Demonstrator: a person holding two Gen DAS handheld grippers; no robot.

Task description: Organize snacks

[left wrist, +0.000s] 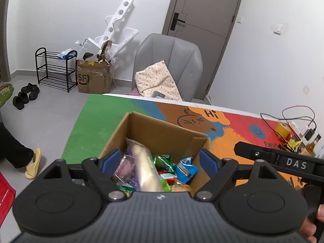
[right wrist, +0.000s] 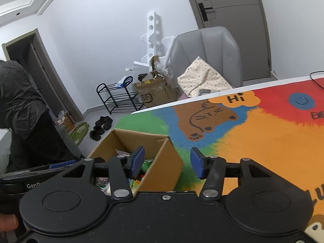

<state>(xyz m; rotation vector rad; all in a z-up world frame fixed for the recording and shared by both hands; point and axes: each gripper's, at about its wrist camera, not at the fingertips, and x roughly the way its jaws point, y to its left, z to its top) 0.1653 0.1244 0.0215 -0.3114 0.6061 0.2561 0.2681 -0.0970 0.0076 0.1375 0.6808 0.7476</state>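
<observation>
My left tool (left wrist: 160,160) hangs spread wide, empty, over the box (left wrist: 162,130) of snacks (left wrist: 164,160). My right tool (right wrist: 167,162) gapes too, gripping nothing, straddling the box's near-right wall on the surface (right wrist: 263,141).

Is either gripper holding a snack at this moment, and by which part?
Nothing is held. The left gripper is open above the snack box; the right gripper is open over its near wall.

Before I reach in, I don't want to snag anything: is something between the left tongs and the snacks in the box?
Nothing visible. The left tongs hang open above the open-topped box, and the snacks lie uncovered between its walls.
</observation>
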